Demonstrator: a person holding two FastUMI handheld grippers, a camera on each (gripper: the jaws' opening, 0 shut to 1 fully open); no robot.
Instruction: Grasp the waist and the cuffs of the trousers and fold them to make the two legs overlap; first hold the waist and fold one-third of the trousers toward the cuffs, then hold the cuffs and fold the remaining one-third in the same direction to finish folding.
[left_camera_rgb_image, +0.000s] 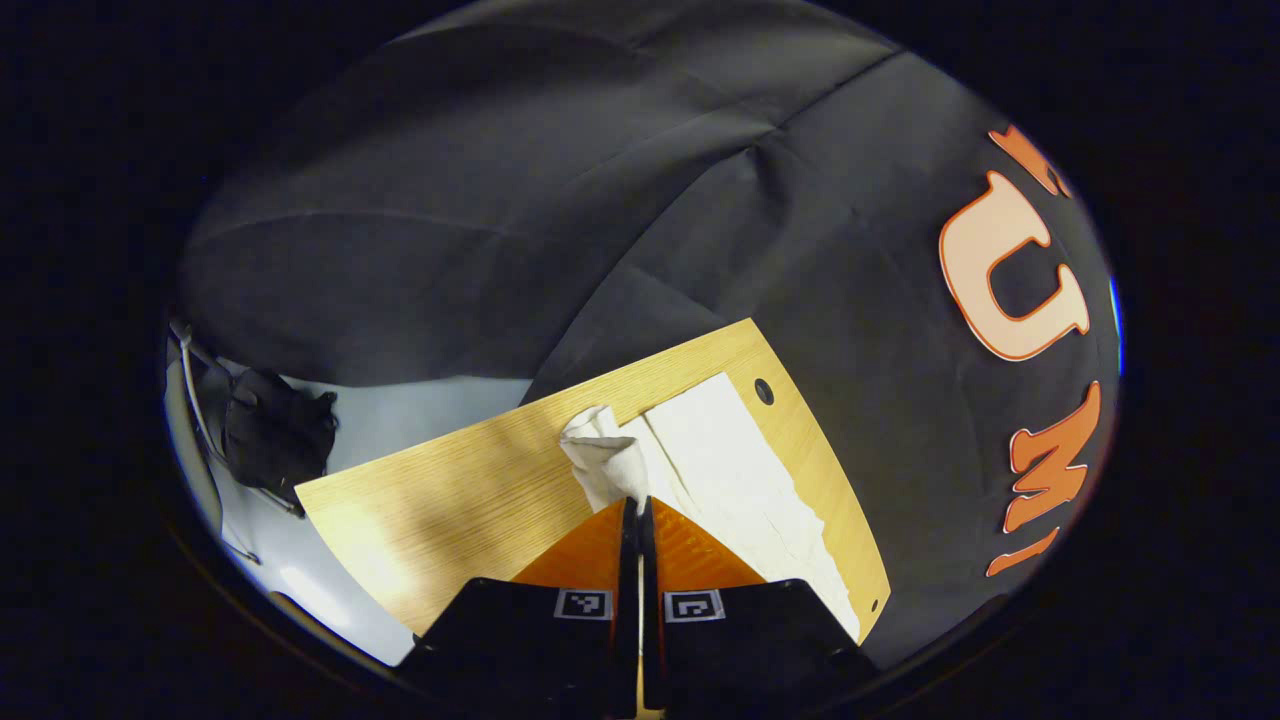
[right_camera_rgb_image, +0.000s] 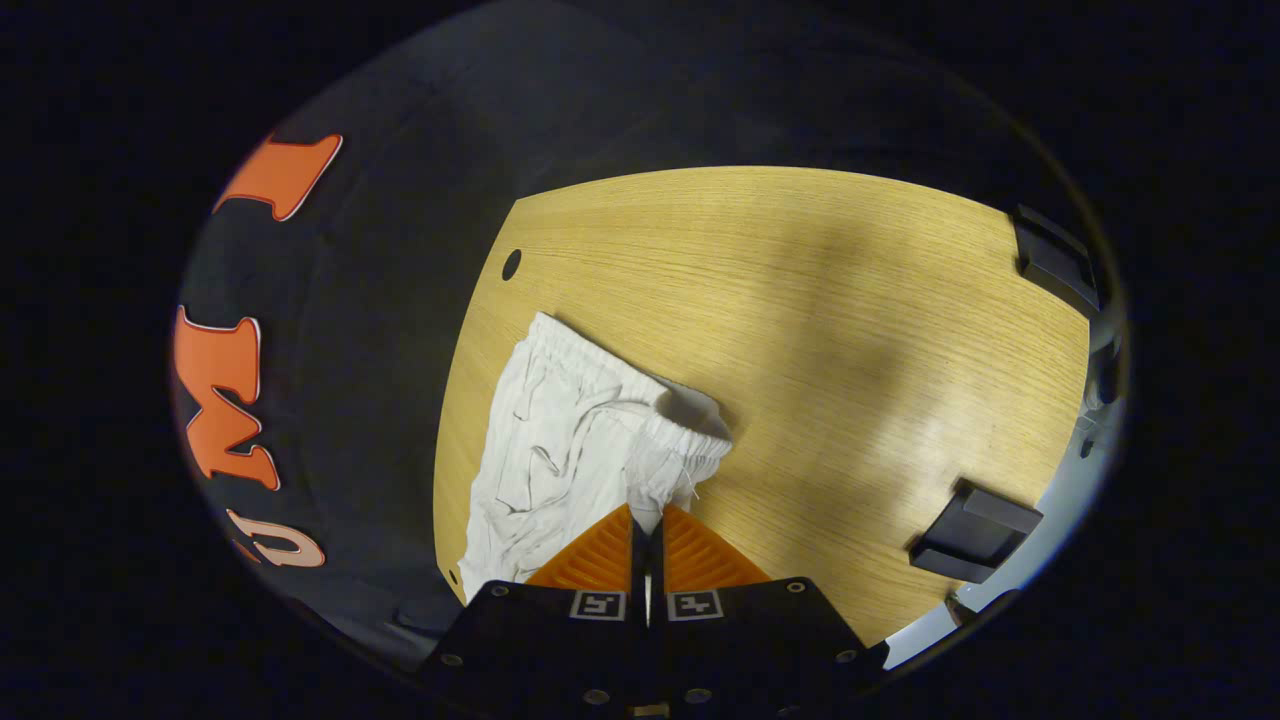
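Note:
White trousers (left_camera_rgb_image: 735, 475) lie stretched along the right side of a light wooden table (left_camera_rgb_image: 450, 500). My left gripper (left_camera_rgb_image: 638, 502) is shut on a bunched cuff end (left_camera_rgb_image: 600, 455), lifted a little off the wood. In the right gripper view the trousers (right_camera_rgb_image: 550, 450) show their elastic waistband (right_camera_rgb_image: 690, 430) near the fingers. My right gripper (right_camera_rgb_image: 647, 512) is shut on the waistband's corner, which is pulled up and partly turned over the rest of the cloth.
A round hole (left_camera_rgb_image: 764, 391) sits in the table near its far corner. Two black clamps (right_camera_rgb_image: 975, 530) (right_camera_rgb_image: 1050, 255) grip the table's right edge in the right gripper view. A dark glove-like bundle (left_camera_rgb_image: 275, 435) lies on the pale floor (left_camera_rgb_image: 420, 405) beyond the table.

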